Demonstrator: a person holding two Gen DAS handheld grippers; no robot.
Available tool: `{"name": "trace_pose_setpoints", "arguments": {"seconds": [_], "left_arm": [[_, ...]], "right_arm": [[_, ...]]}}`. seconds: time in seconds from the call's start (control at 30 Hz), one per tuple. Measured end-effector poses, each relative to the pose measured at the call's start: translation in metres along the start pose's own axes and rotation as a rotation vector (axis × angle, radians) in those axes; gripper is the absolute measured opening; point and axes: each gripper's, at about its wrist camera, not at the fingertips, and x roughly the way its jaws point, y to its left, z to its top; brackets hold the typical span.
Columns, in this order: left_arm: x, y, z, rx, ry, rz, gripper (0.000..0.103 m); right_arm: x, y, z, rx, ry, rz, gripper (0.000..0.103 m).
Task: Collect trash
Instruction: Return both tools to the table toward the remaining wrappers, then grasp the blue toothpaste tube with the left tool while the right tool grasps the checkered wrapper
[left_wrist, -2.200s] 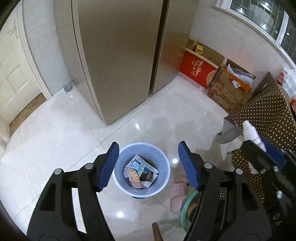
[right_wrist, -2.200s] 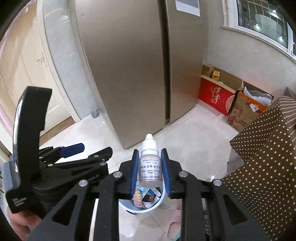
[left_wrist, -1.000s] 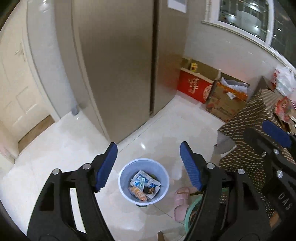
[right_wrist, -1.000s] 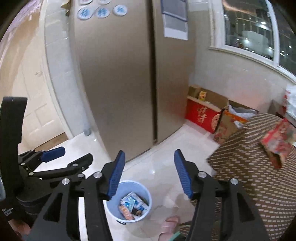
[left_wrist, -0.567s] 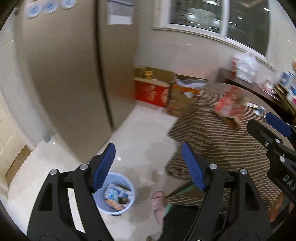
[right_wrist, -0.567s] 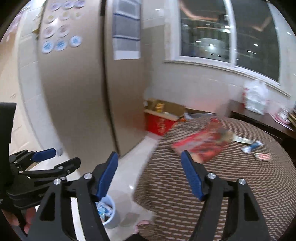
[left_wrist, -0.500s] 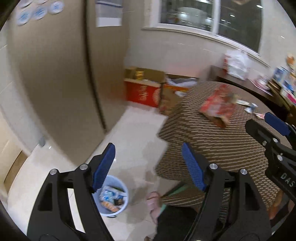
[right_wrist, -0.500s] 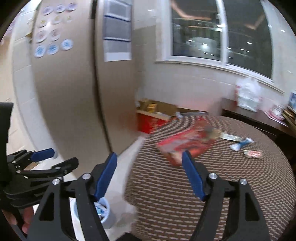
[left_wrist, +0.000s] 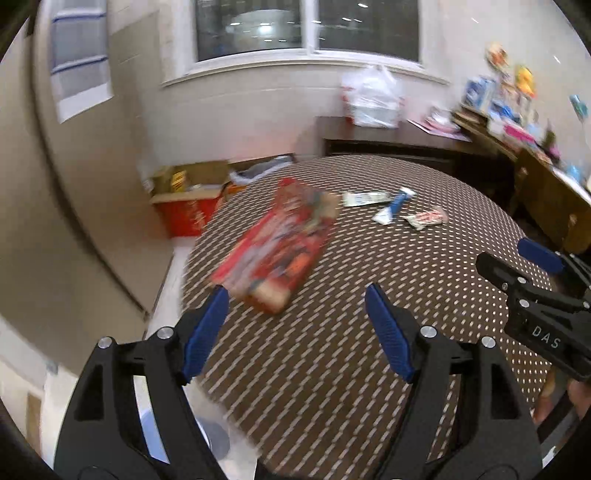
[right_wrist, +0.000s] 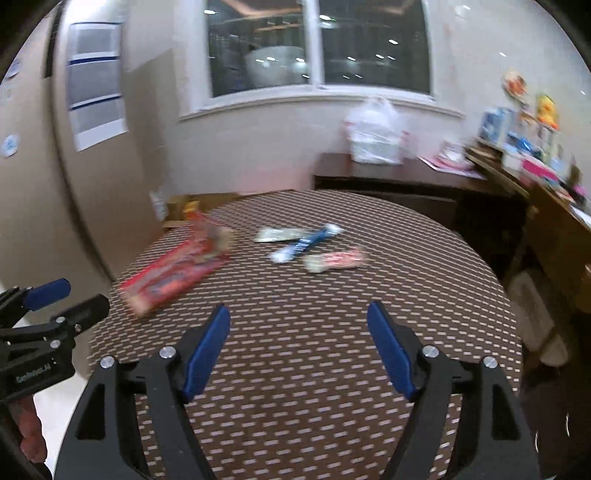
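The large flat red snack packet (left_wrist: 275, 247) lies nearest the left edge of the round desk under its brown white-dotted cloth (left_wrist: 424, 266), just ahead of the left tool (left_wrist: 295, 325), whose blue-padded jaws stand wide apart with nothing between them. Further right on the cloth, close together, lie a pale flat sachet (right_wrist: 275, 233), a blue-and-white wrapper (right_wrist: 306, 242) and a small red-and-white wrapper (right_wrist: 336, 260); these sit ahead of the right tool (right_wrist: 298, 347), which is likewise spread open and empty.

The step in hand looks like reaching for the next piece of rubbish. To do it well, I judge each tool should take what is nearest: the left lowers over the red packet's near short end and pinches across an edge, since the flat face is probably too broad; the right goes for one small wrapper, coming in low so a pad slides under it.

Nothing stands between tools and targets, though the thin wrappers lie flat and the cloth could snag. Cardboard boxes (left_wrist: 192, 184) sit on the floor at left; a white plastic bag (right_wrist: 375, 136) rests on a dark side counter behind; cluttered shelves (right_wrist: 528, 147) fill the right
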Motion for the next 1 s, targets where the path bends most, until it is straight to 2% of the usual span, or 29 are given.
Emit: {"name": "trace_pose_setpoints", "arguments": {"seconds": [0.13, 0.33, 0.47, 0.57, 0.63, 0.7, 0.77, 0.8, 0.9, 0.93, 0.97, 1.0], "left_arm": [[0.038, -0.043, 0.024, 0.114, 0.01, -0.022, 0.075], [0.097, -0.09, 0.053, 0.214, 0.049, -0.066, 0.075], [0.128, -0.097, 0.069, 0.224, 0.066, -0.06, 0.075], [0.146, -0.098, 0.079, 0.199, 0.084, -0.102, 0.075], [0.158, -0.103, 0.083, 0.222, 0.091, -0.111, 0.07], [0.17, -0.107, 0.086, 0.233, 0.109, -0.11, 0.069], [0.185, -0.108, 0.089, 0.21, 0.145, -0.147, 0.061], [0.19, -0.108, 0.09, 0.195, 0.154, -0.172, 0.06], [0.198, -0.111, 0.092, 0.192, 0.142, -0.197, 0.055], [0.201, -0.113, 0.093, 0.195, 0.148, -0.202, 0.045], [0.205, -0.114, 0.093, 0.197, 0.17, -0.211, 0.026], [0.208, -0.116, 0.092, 0.198, 0.187, -0.222, 0.024]], "right_arm": [[0.022, -0.034, 0.007, 0.067, 0.032, -0.058, 0.076], [0.062, -0.065, 0.021, 0.115, 0.078, -0.113, 0.076], [0.085, -0.072, 0.028, 0.131, 0.101, -0.116, 0.076], [0.101, -0.073, 0.033, 0.122, 0.119, -0.116, 0.076], [0.11, -0.074, 0.036, 0.123, 0.129, -0.124, 0.076], [0.119, -0.078, 0.038, 0.138, 0.141, -0.126, 0.076], [0.127, -0.082, 0.04, 0.152, 0.156, -0.12, 0.076], [0.13, -0.083, 0.041, 0.152, 0.158, -0.123, 0.076], [0.135, -0.084, 0.042, 0.152, 0.161, -0.125, 0.076], [0.137, -0.084, 0.042, 0.153, 0.165, -0.118, 0.076], [0.138, -0.084, 0.042, 0.155, 0.168, -0.117, 0.076], [0.139, -0.084, 0.042, 0.156, 0.169, -0.117, 0.076]]}}
